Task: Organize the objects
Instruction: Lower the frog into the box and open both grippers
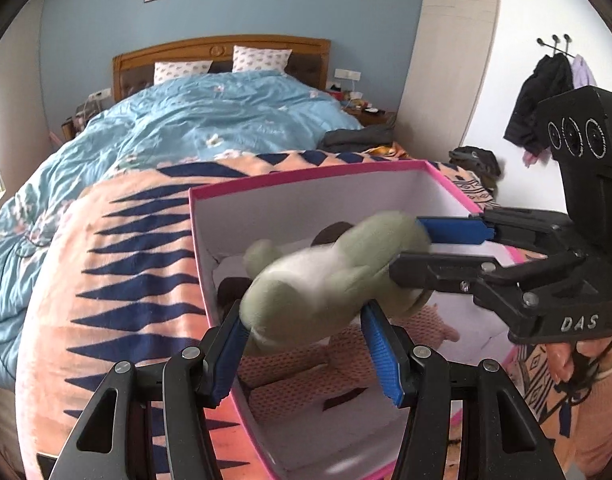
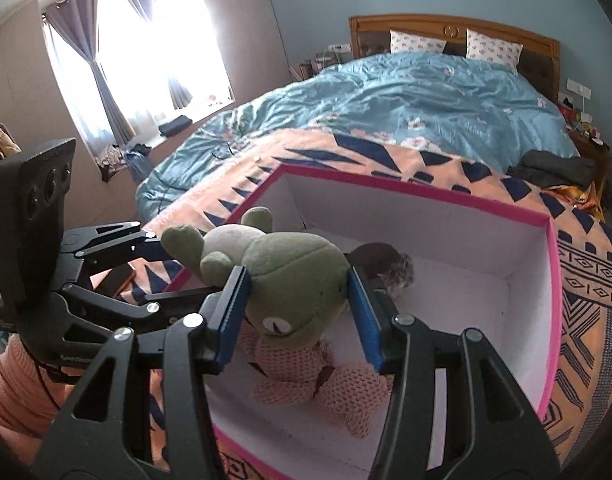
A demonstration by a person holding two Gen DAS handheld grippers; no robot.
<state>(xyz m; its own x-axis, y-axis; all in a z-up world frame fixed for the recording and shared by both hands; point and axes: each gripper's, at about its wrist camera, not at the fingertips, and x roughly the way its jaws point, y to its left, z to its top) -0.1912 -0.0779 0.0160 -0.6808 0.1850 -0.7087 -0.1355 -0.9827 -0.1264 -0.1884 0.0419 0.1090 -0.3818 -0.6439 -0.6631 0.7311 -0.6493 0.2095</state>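
Observation:
A green frog plush (image 1: pixel 318 280) (image 2: pixel 290 276) hangs over a white box with a pink rim (image 1: pixel 306 174) (image 2: pixel 426 194) that stands on the bed. My left gripper (image 1: pixel 306 344) (image 2: pixel 182 268) is shut on the frog's body, its blue pads against both sides. My right gripper (image 2: pixel 298 312) (image 1: pixel 406 248) comes in from the right and is shut on the frog's head. The frog looks blurred in the left wrist view. Inside the box lie a pink knitted toy (image 1: pixel 290 384) (image 2: pixel 346 384) and a dark brown furry toy (image 2: pixel 386 268), partly hidden by the frog.
The box rests on a peach blanket with navy triangles (image 1: pixel 126 280) (image 2: pixel 586 280) over a blue quilt (image 1: pixel 210 120). Dark clothes (image 2: pixel 554 168) lie at the bed's right side. A curtained window (image 2: pixel 146 60) is to the left; coats (image 1: pixel 538 100) hang on the right wall.

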